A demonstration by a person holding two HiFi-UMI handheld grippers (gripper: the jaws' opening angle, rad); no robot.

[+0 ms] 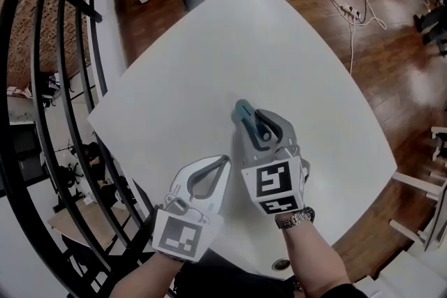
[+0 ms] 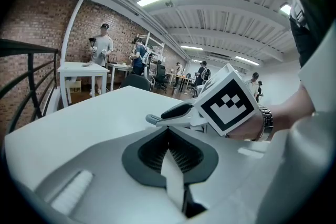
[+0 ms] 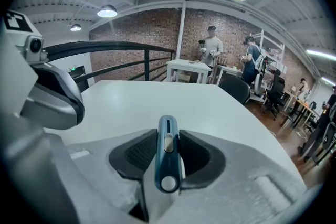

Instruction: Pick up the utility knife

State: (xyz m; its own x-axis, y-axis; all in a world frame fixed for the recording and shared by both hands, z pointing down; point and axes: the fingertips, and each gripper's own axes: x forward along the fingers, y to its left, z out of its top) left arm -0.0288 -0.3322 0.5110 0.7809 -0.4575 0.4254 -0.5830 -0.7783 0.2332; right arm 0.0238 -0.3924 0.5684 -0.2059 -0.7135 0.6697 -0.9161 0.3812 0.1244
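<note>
Utility knife (image 3: 167, 157) sits pinched on edge between the dark pads of the right gripper (image 1: 260, 128), its blue nose poking out past the jaw tips over the white table (image 1: 209, 45); left gripper (image 1: 221, 164) (nothing in it) is just beside, jaws pressed together at the tips.

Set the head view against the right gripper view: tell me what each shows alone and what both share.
Head view only: the white cable on the wood floor and the wristwatch. Right gripper view only: the ceiling lamp and a person standing at a far table. Both: the white table, the black railing, the left hand-held gripper, and the blue utility knife clamped in the right hand-held gripper.
</note>
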